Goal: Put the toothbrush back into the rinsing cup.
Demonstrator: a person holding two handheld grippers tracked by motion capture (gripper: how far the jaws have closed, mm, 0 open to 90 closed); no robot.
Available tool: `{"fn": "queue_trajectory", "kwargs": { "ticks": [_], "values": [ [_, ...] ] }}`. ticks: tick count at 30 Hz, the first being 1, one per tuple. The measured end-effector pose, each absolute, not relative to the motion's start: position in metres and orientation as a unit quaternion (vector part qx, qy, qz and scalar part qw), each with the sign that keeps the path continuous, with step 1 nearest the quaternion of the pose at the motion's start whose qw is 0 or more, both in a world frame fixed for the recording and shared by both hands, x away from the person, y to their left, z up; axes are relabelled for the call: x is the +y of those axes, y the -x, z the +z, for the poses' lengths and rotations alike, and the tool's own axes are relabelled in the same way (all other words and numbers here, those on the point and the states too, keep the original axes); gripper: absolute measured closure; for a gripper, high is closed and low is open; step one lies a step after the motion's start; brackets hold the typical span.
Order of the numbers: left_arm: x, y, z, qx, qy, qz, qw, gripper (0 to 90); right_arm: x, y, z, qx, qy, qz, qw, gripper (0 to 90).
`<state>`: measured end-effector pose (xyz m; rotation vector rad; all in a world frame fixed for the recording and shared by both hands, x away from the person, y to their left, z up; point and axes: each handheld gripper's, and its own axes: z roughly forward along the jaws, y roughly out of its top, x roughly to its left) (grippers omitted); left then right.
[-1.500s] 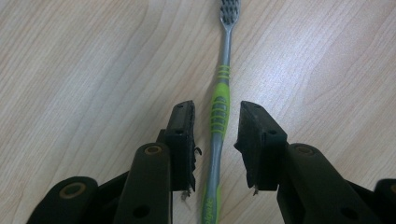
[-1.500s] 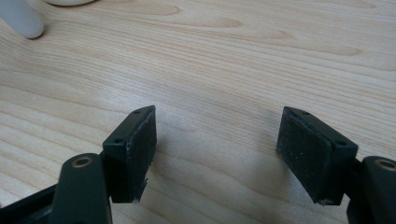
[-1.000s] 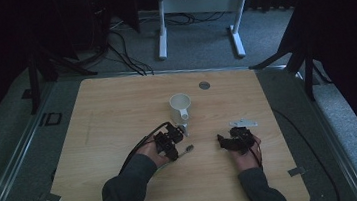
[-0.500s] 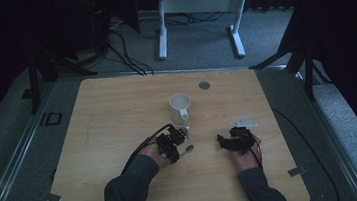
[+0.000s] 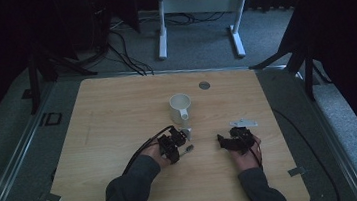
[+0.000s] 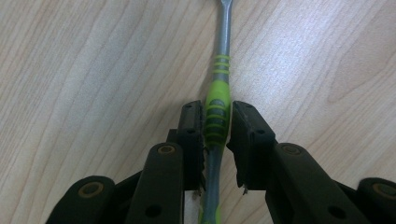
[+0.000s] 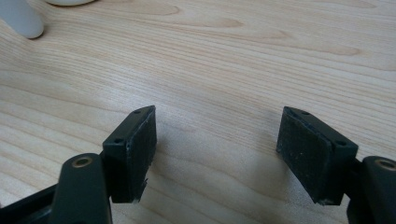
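A toothbrush (image 6: 217, 107) with a grey and green handle lies flat on the wooden table (image 5: 118, 117). My left gripper (image 6: 218, 122) has just been closing on it, and its pads now press the green grip from both sides. In the high view that gripper (image 5: 174, 146) sits just in front of a white mug (image 5: 180, 108), and the toothbrush's end (image 5: 189, 148) sticks out to its right. My right gripper (image 5: 227, 143) rests on the table to the right. Its jaws stand wide open over bare wood (image 7: 217, 144), with nothing between them.
The upright mug's handle (image 7: 21, 21) shows at the top left of the right gripper view. A round grey grommet (image 5: 204, 84) sits in the table behind the mug. A white desk frame (image 5: 197, 8) stands on the floor beyond the table.
The left gripper has edged slightly toward the table's front edge. The right hand has stayed where it was.
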<state>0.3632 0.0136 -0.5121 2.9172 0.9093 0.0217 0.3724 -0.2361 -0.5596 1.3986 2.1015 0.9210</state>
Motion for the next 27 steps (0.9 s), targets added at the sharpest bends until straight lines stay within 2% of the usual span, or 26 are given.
{"fn": "queue_trajectory", "kwargs": {
  "ticks": [17, 27],
  "values": [
    [0.014, -0.364, -0.513, 0.295, -0.955, 0.010, 0.038, 79.1, -0.236, -0.372, -0.560, 0.762, -0.507, 0.334, 0.225, 28.2],
    [0.024, -0.366, -0.503, 0.311, -0.947, 0.015, 0.074, 79.2, -0.236, -0.372, -0.560, 0.762, -0.507, 0.334, 0.225, 28.2]
  ]
}}
